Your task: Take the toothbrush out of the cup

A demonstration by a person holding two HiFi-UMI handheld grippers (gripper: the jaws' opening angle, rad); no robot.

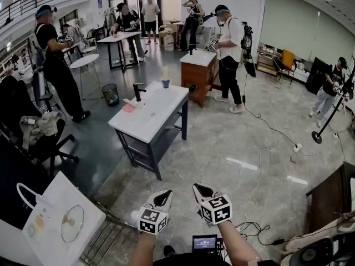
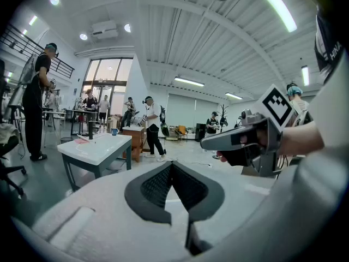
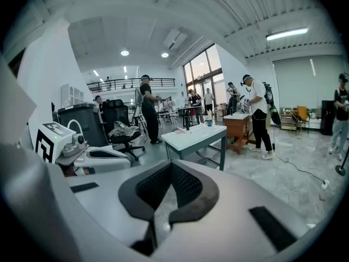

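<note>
Left claw: clenched with tips together, gripped nothing; hung low, just beside the right claw.
Right claw: likewise clenched and empty; sat close to the left claw without touching it.
Bench: white-topped, dark-framed; stood well ahead of both claws, slightly to the left.
Cup: blue; rested at the bench's far end, well apart from either claw.
Toothbrush: pale; stood upright inside the cup, out of reach of both claws.
Faucet: black; rose from the bench, left of the cup and nearer the claws.
</note>
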